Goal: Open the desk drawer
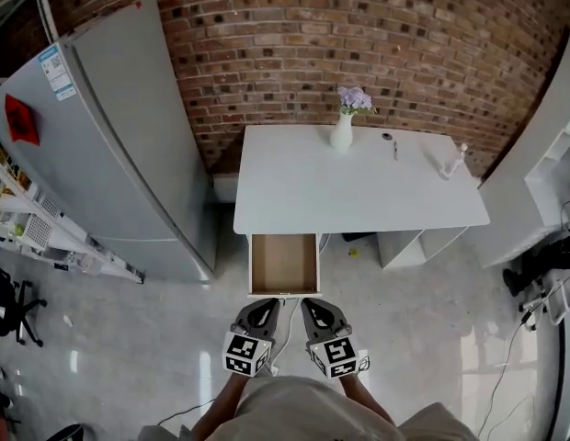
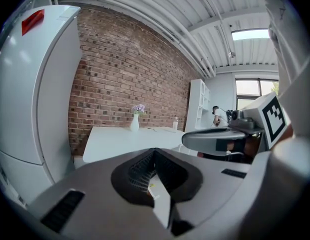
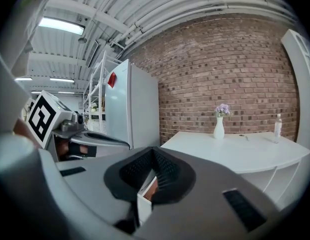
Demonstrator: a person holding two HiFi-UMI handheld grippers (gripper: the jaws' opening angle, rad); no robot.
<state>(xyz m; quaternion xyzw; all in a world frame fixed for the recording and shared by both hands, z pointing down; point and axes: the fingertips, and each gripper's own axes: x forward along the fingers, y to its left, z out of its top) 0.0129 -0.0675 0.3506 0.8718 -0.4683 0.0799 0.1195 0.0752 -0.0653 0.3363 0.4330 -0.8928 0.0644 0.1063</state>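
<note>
Already the shallow white drawer with a brown wooden inside point(image 1: 283, 265) stands well out from the white rectangular desk point(image 1: 359, 186), just ahead of both grippers. The left gripper point(image 1: 267, 303) and right gripper point(image 1: 313, 303), side by side, have their jaws closed on nothing. A careless forward swing of either could knock the drawer front and push it back in.

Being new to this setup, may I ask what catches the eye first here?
The open drawer with a white front and bare wooden inside stands out from under the white rectangular desk, at the left of its near edge. Just before it, the left gripper and the right gripper hover side by side, both shut and empty. A white vase of purple flowers stands at the desk's back edge, by the red brick wall.
</note>
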